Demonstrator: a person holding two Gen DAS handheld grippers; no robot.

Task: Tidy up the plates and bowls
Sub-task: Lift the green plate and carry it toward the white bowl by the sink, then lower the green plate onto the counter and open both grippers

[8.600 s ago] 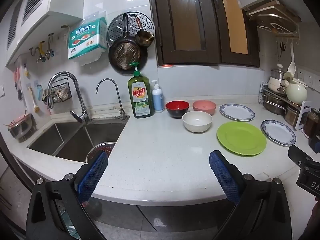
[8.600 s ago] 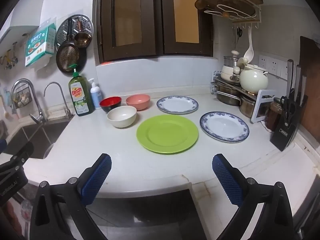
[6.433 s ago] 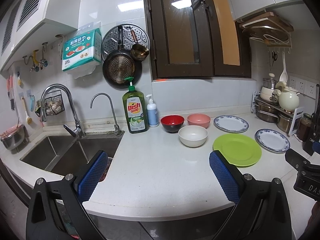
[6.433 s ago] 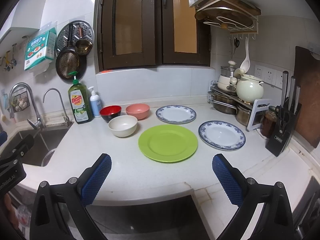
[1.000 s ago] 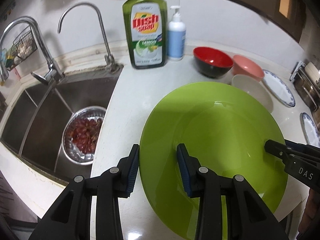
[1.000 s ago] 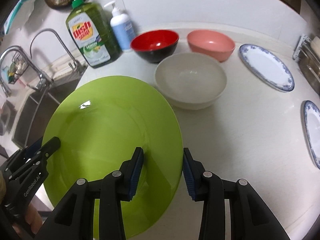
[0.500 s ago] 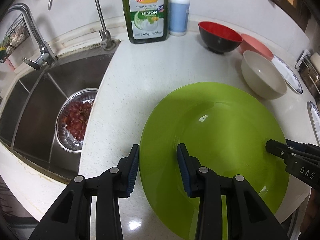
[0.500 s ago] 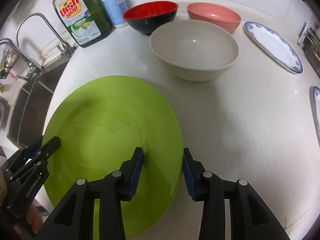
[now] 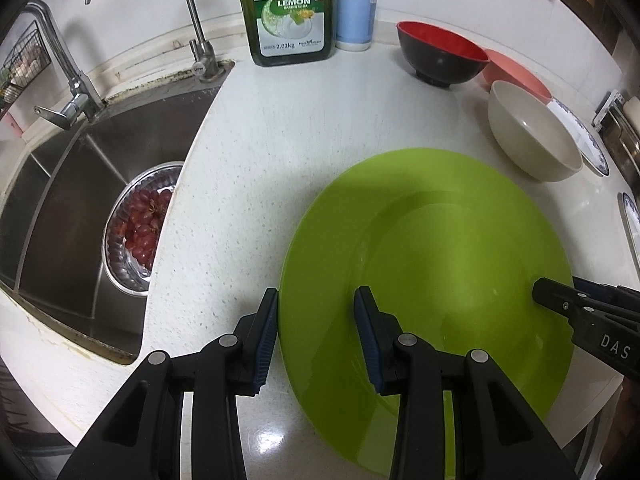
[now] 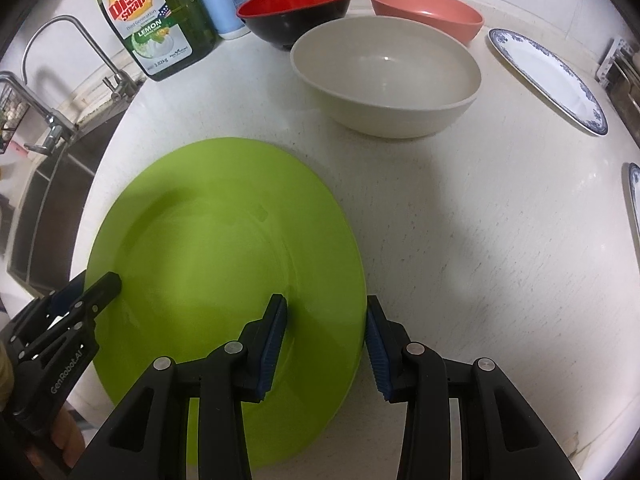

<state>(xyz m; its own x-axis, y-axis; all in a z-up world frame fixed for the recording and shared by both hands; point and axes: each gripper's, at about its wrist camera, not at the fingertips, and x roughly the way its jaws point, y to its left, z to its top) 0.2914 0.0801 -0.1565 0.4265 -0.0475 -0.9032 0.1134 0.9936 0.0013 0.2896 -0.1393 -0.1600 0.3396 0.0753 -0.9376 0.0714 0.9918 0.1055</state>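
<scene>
A large green plate (image 9: 440, 260) (image 10: 220, 240) lies low over the white counter near the sink; I cannot tell whether it touches the counter. My left gripper (image 9: 316, 320) is shut on its left rim. My right gripper (image 10: 326, 332) is shut on the opposite rim. Behind the plate stand a cream bowl (image 10: 384, 76), a red and black bowl (image 10: 294, 4) and a pink bowl (image 10: 428, 10). One blue-rimmed plate (image 10: 548, 80) lies at the back right, and another (image 10: 634, 200) is cut off by the right edge.
The steel sink (image 9: 60, 200) opens just left of the plate, with a metal colander of red grapes (image 9: 140, 224) in it. A green dish soap bottle (image 9: 288, 8), a pump bottle (image 9: 356, 8) and a faucet (image 9: 196, 40) line the back.
Both grippers closed on the green plate and carried it from the right of the counter to beside the sink. Over the last second it has come down close to the counter.
</scene>
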